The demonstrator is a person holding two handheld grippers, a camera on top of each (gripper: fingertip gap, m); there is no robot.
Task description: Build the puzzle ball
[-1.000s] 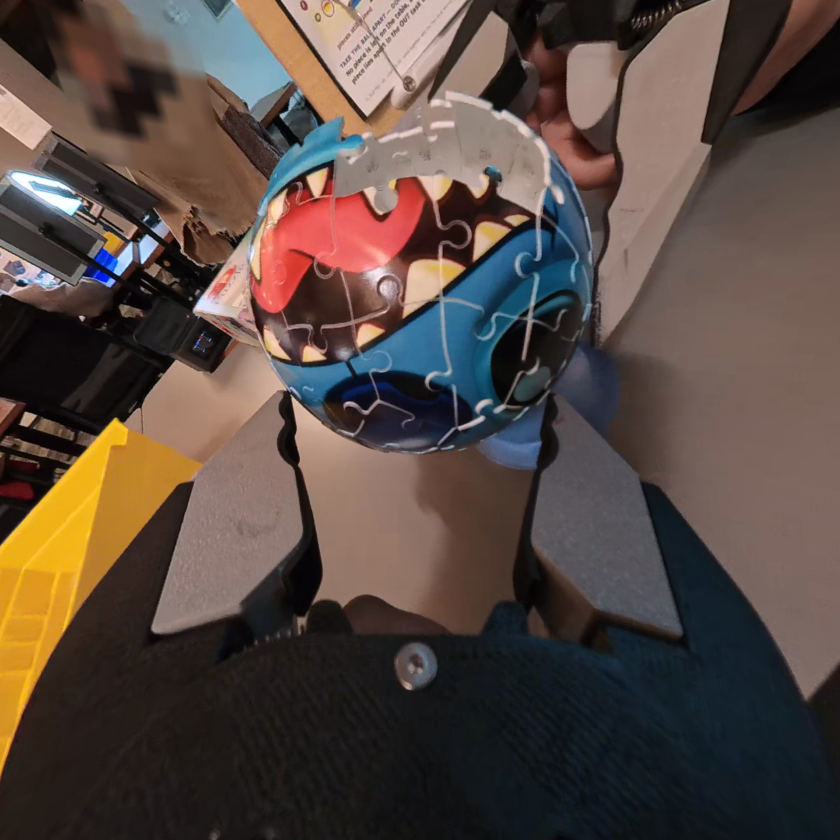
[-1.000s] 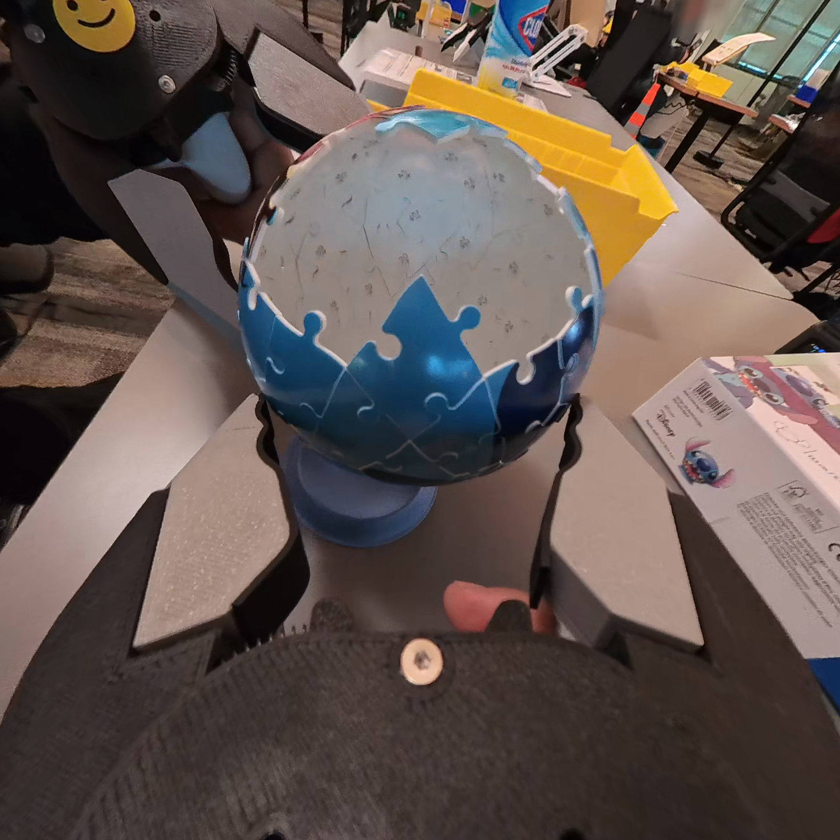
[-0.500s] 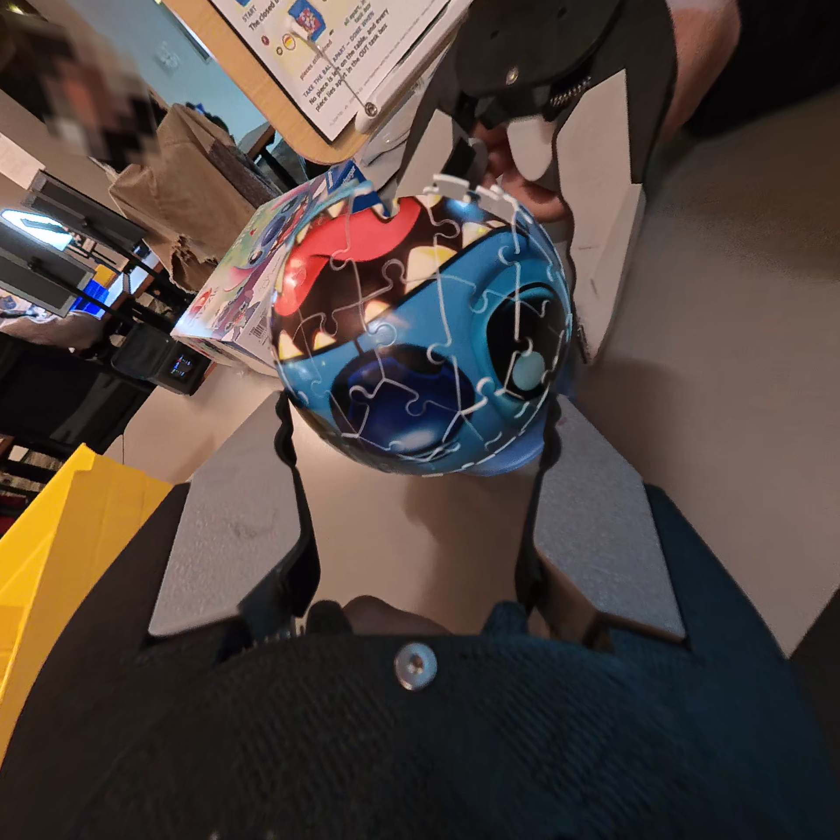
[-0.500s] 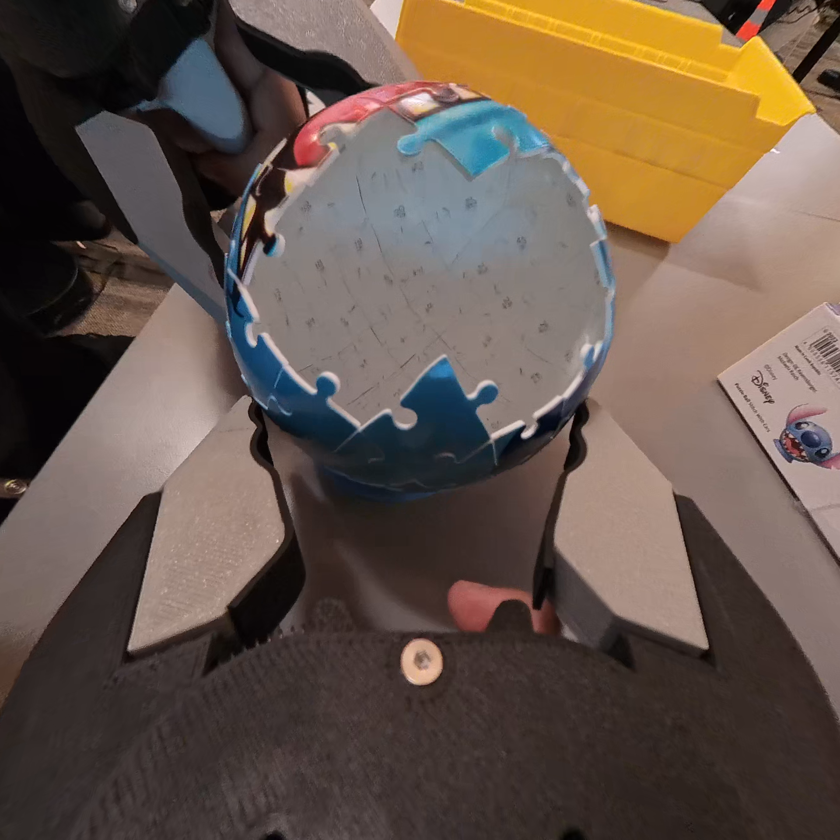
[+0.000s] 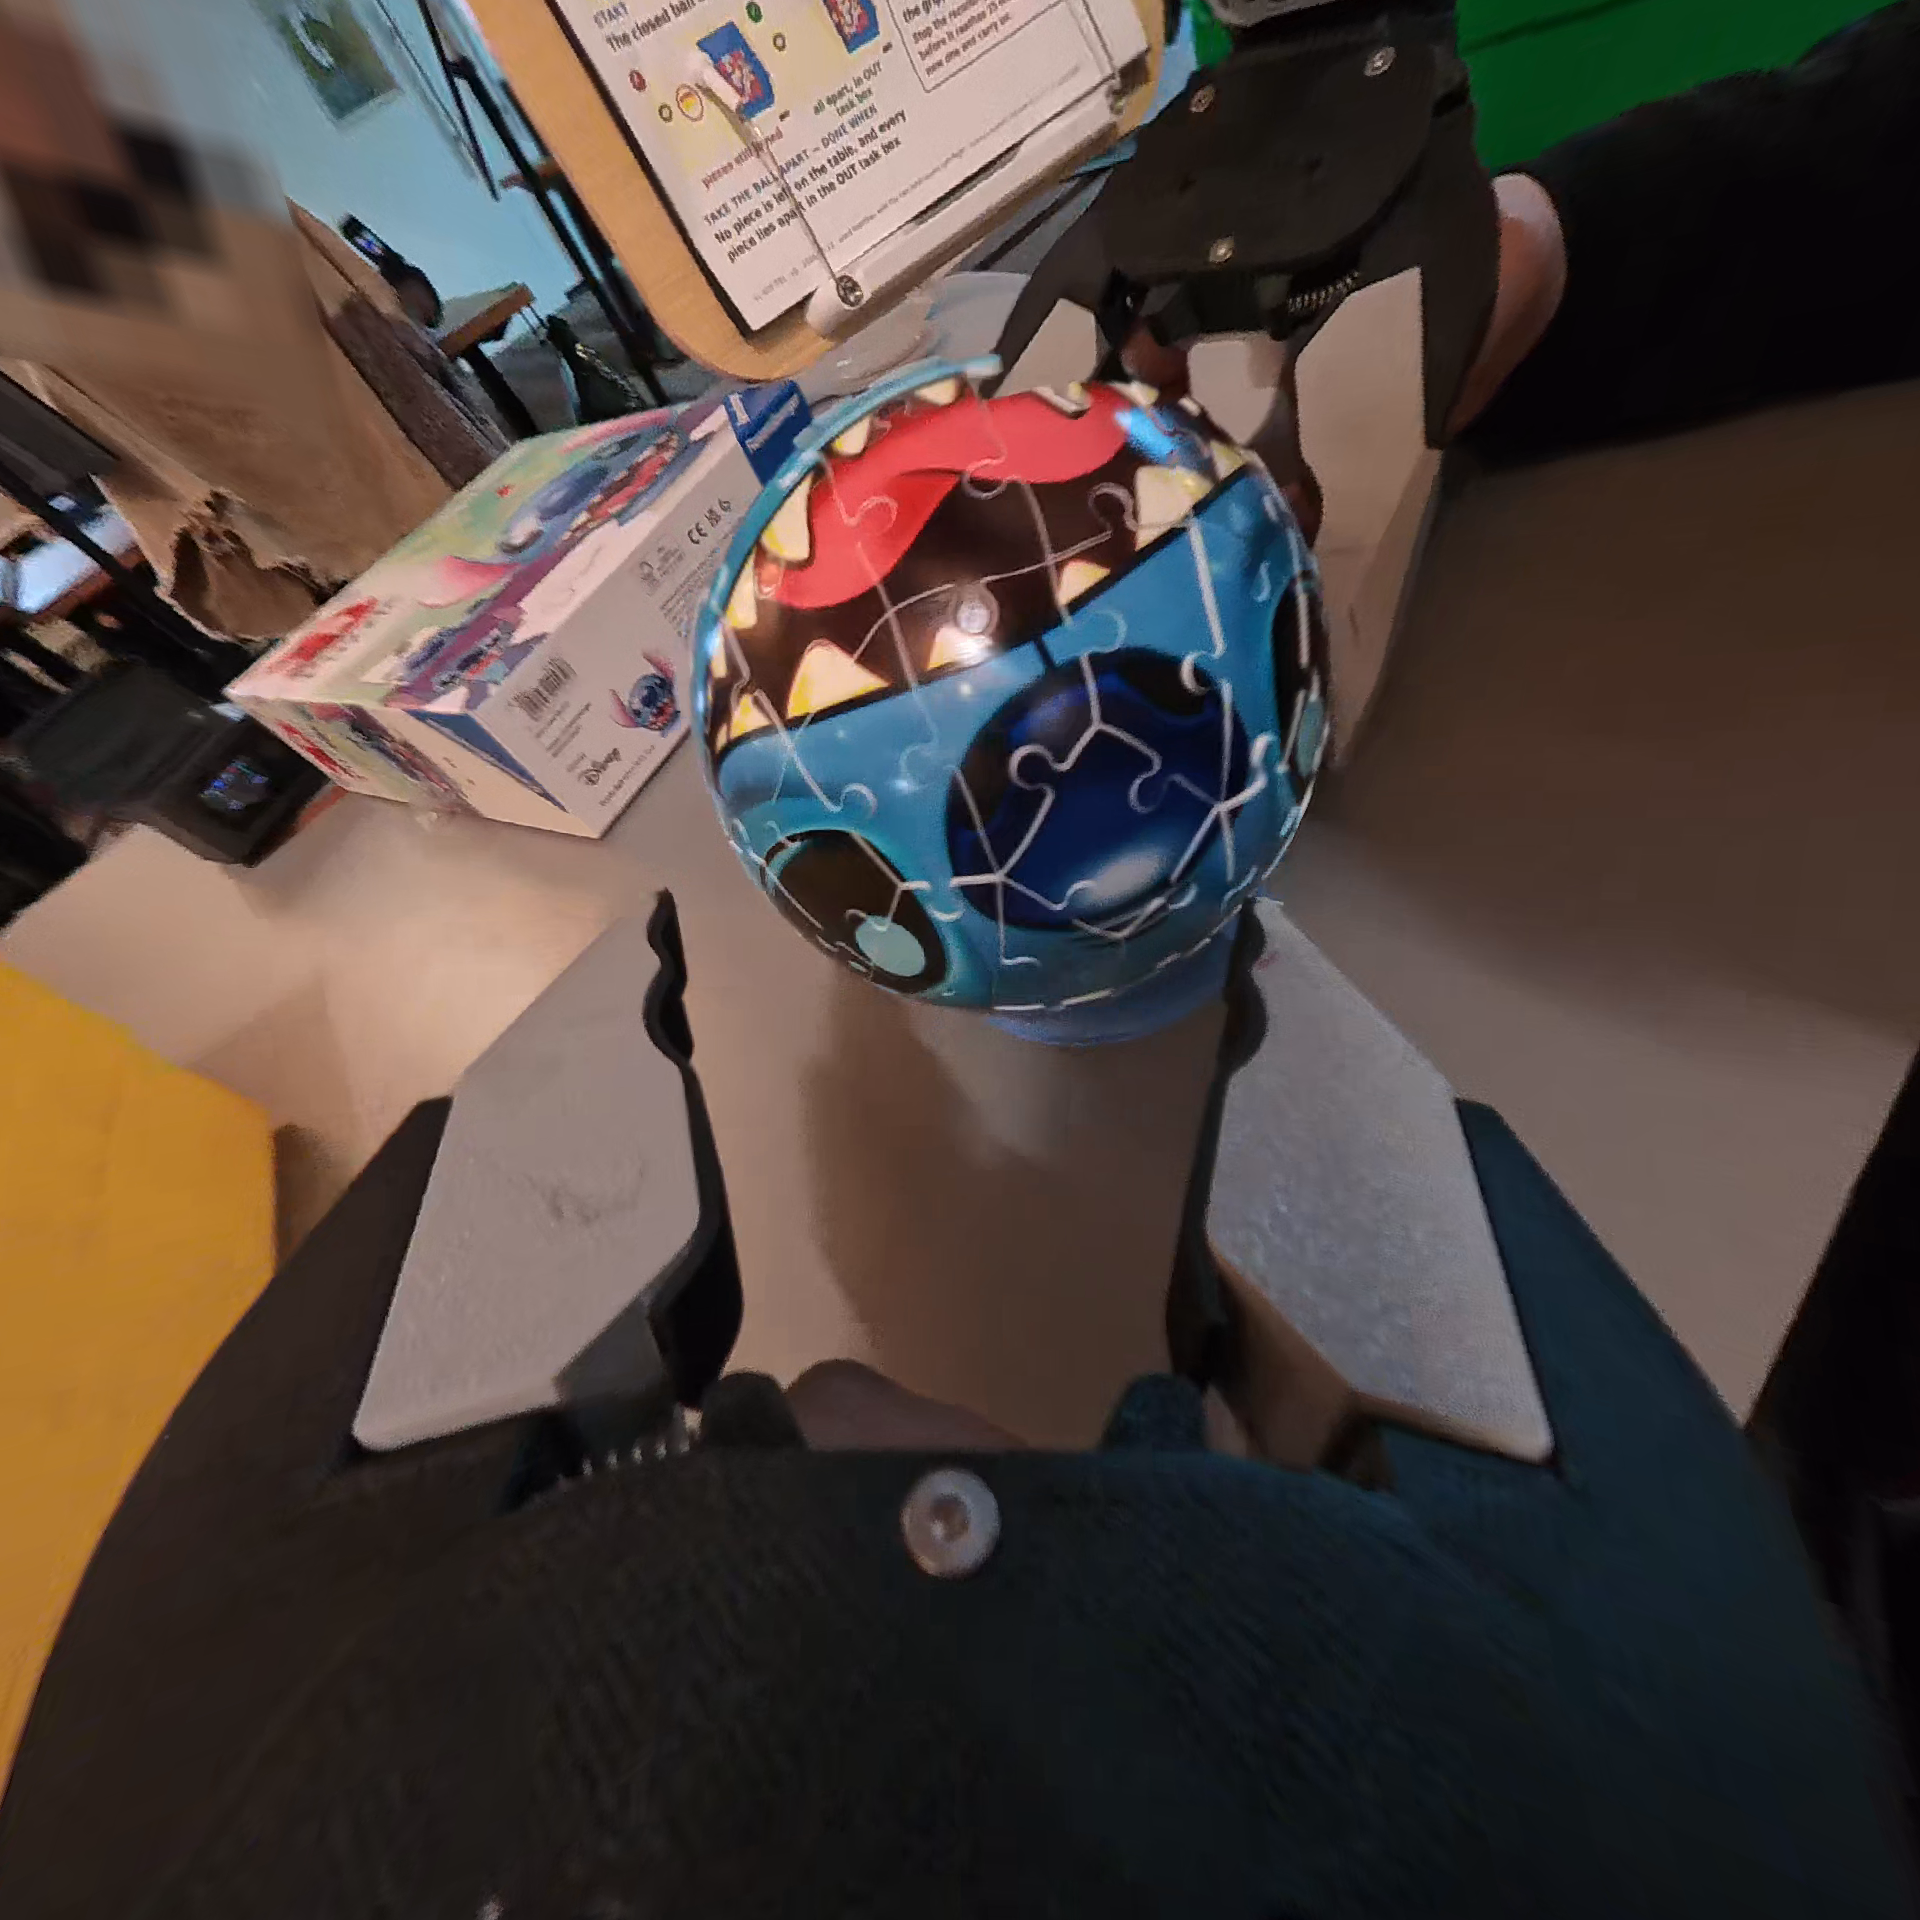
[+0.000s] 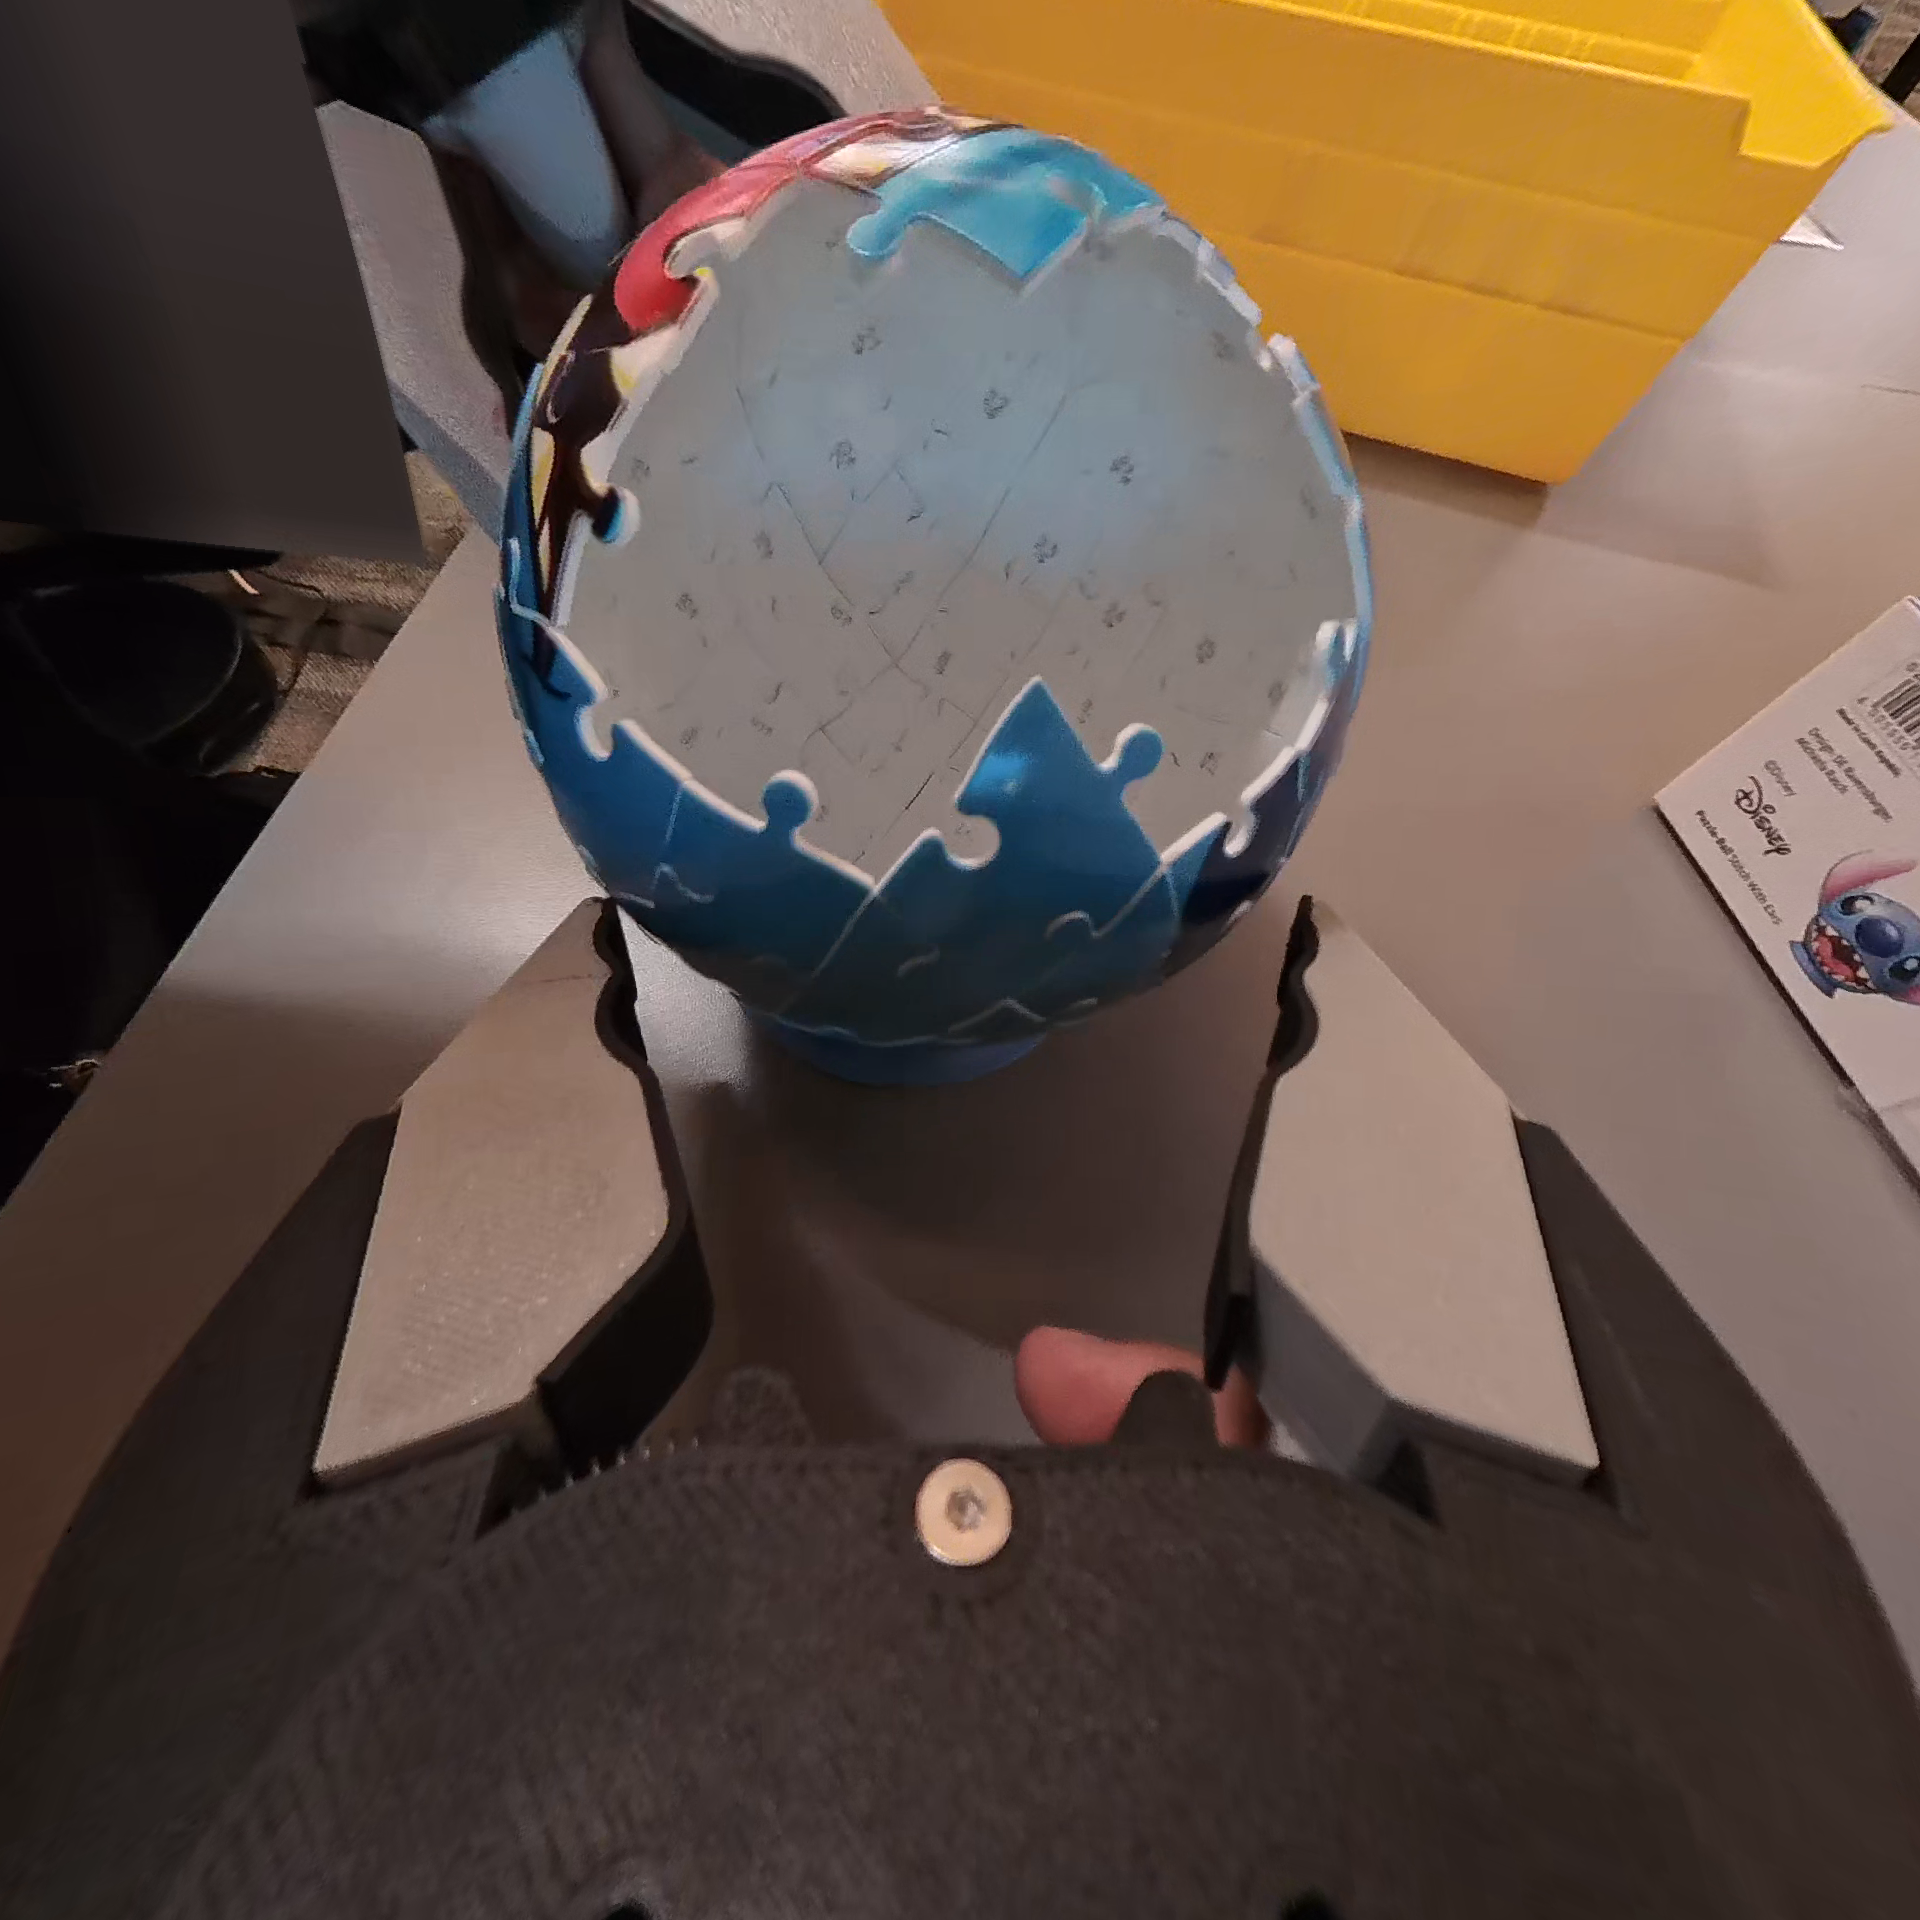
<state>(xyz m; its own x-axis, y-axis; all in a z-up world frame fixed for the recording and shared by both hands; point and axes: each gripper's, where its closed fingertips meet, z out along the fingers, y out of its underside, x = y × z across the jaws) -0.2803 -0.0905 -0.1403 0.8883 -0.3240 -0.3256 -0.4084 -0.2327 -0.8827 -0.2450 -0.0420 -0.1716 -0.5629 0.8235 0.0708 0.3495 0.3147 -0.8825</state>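
The puzzle ball (image 5: 1013, 686) sits on a blue stand (image 5: 1081, 1023) on the grey table. Its printed side, with a red tongue, teeth and a dark blue nose, faces the left wrist view. In the right wrist view the ball (image 6: 935, 571) shows a large gap with the pale inner surface behind it, above the stand (image 6: 914, 1060). My left gripper (image 5: 956, 930) is open and empty, its tips level with the ball's lower edge. My right gripper (image 6: 954, 925) is open and empty on the opposite side; it also shows behind the ball in the left wrist view (image 5: 1247, 260).
A yellow bin (image 6: 1403, 208) stands behind the ball in the right wrist view and at the left edge in the left wrist view (image 5: 104, 1195). The puzzle's box (image 5: 499, 675) lies on the table. An instruction board (image 5: 831, 135) stands behind. The table's edge (image 6: 312, 727) runs along the left.
Both grippers have drawn back a little, so their tips no longer flank the ball closely. The left view has swung and now sees the ball's nose head-on.
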